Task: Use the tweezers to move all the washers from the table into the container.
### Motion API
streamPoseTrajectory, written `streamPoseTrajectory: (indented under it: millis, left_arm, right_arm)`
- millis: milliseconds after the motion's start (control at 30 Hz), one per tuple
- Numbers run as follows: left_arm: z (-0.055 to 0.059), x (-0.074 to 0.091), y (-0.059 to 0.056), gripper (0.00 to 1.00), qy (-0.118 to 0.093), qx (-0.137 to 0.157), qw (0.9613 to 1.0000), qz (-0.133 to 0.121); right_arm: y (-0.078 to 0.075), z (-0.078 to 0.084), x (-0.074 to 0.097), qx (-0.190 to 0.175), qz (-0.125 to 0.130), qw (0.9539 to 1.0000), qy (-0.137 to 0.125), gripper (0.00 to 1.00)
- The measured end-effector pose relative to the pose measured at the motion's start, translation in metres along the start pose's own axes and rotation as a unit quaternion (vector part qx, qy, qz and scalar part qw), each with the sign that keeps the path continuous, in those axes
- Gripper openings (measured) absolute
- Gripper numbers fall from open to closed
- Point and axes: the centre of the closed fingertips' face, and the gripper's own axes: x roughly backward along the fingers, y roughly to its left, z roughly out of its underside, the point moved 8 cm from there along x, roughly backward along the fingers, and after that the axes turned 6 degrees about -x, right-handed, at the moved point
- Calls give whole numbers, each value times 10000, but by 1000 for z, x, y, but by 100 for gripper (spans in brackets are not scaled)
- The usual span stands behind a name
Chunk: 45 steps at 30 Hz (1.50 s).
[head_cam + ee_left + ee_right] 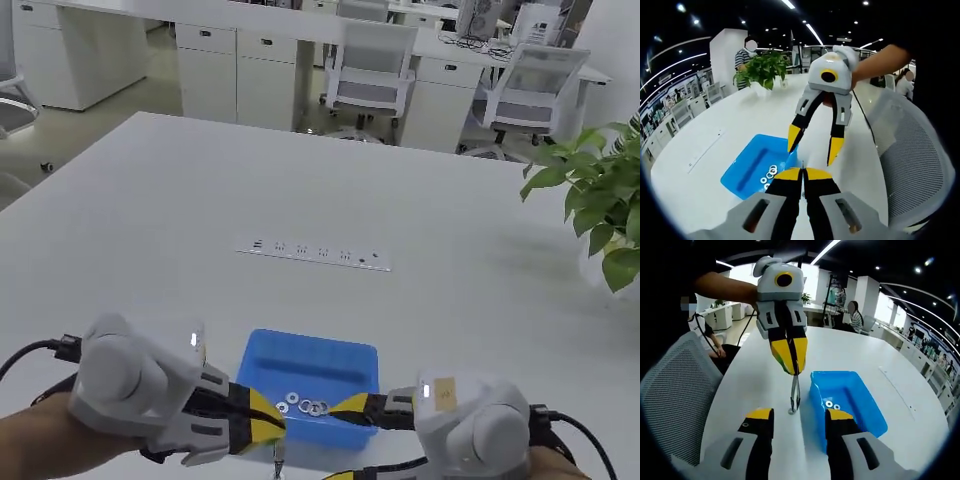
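- Left gripper [790,361]: clenched on tweezers [795,389].
- Tweezer tips: at a washer [791,411] on table [757,385], just beside blue container [860,395].
- Right gripper [812,150]: jaws spread, holds nothing.
- Washer: prob. light, thin, slippery metal; pinch across rim w/ tips.
- Other washers [832,404]: in container.

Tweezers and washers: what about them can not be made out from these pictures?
Head view: the tweezers run off the bottom edge; tips cut off.
Left gripper view: the left gripper, shut, hides nearly all of the tweezers it holds.
Right gripper view: the small ring at the tweezers' tip is too small to tell whether pinched or lying on the table.
Washers in the blue container: small, overlapping, not countable.
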Motion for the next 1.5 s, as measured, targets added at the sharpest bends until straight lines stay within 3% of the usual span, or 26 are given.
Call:
streamPoseTrajectory:
  millis: [400, 700, 900, 1500]
  left_arm:
    - [0, -1, 1, 5, 90, -136, 9998, 128]
    - [-1, -2, 1, 5, 135, -181, 9996, 196]
    - [-1, -4, 1, 5, 141, -200, 9995, 222]
    - [0, -6, 1, 6, 256, -180, 9993, 222]
  right_arm:
    - [-1, -8, -28, 399, -541, 9976, 164, 26]
    - [-2, -12, -42, 553, -779, 9951, 267, 16]
    - [-3, -11, -45, 587, -811, 9945, 320, 10]
    - [-3, -12, -46, 512, -874, 9942, 370, 8]
